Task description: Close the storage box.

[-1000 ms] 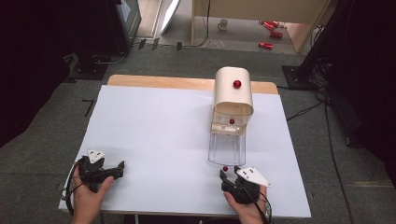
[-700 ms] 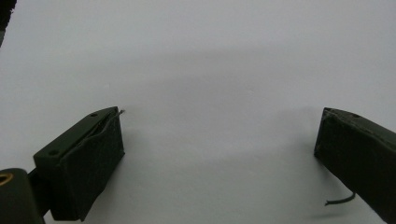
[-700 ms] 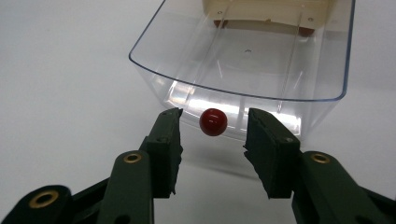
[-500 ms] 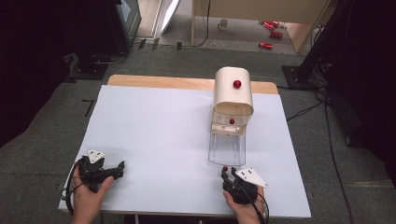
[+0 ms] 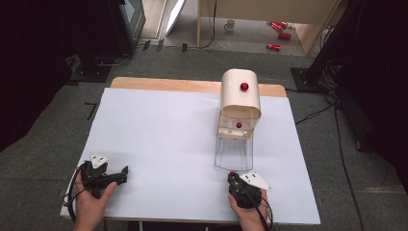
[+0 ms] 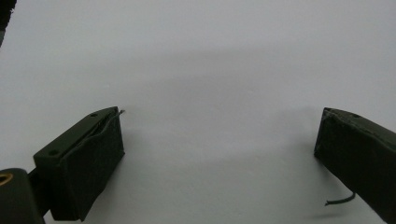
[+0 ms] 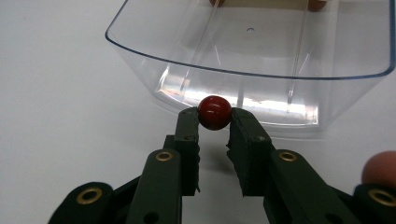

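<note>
Your grippers (image 5: pixel 234 179) are black, each topped by a grey three-cornered plate (image 5: pixel 255 180); brass rivets (image 7: pixel 164 156) stud the right jaw arms, and black cables (image 5: pixel 70 198) trail off.

Grey carpet floor (image 5: pixel 57 130), 3 red cans (image 5: pixel 279 33)

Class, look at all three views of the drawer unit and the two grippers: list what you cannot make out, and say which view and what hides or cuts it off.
- Inside of the cream cabinet: high view, hidden by its curved hood.
- Far end of the clear drawer: right gripper view, cut off by the top edge.
- Whether the red knob in the right gripper joins the drawer: the jaws cover its sides.
- Left gripper: right jaw cut off by the frame edge.
</note>
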{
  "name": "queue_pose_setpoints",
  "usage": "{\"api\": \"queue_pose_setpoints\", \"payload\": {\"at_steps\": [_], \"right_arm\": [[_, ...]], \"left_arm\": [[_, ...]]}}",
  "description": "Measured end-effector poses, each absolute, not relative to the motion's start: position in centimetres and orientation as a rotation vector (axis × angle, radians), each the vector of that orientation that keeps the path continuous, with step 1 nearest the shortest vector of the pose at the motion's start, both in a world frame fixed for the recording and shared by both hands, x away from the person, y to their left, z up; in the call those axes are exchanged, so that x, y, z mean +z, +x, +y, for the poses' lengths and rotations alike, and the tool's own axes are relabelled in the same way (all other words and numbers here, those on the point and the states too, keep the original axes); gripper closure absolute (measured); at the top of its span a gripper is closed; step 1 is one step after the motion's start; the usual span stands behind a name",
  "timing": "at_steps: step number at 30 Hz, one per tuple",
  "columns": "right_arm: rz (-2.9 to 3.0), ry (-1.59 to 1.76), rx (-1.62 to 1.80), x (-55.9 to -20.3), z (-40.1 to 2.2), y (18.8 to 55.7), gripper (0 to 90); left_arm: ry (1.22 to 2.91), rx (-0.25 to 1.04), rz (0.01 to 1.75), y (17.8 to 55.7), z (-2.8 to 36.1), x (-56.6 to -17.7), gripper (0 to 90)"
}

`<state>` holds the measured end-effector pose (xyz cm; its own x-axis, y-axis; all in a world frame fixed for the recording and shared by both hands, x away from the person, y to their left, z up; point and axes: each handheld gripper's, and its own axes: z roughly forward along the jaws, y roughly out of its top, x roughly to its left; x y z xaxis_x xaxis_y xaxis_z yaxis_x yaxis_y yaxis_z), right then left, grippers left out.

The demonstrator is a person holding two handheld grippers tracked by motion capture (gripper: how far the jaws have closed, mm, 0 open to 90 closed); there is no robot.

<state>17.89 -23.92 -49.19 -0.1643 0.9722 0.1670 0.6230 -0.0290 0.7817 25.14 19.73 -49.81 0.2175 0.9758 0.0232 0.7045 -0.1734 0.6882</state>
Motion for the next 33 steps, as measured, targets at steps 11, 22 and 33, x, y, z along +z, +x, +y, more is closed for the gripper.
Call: {"api": "queue_pose_setpoints", "payload": {"at_steps": [11, 22, 33], "right_arm": [[1.798, 1.678, 1.081, -48.5, -24.3, 17.9, 75.2], [1.785, 1.673, 1.088, -46.8, -24.8, 18.6, 75.2], [1.783, 1.663, 1.088, -45.8, -25.0, 20.4, 75.1]], "left_arm": [[1.948, 0.643, 1.547, 25.1, 19.7, -49.8, 1.2], [1.946, 0.643, 1.547, 25.1, 19.7, -49.8, 1.2], [1.946, 0.643, 1.547, 25.1, 19.7, -49.8, 1.2]]}}
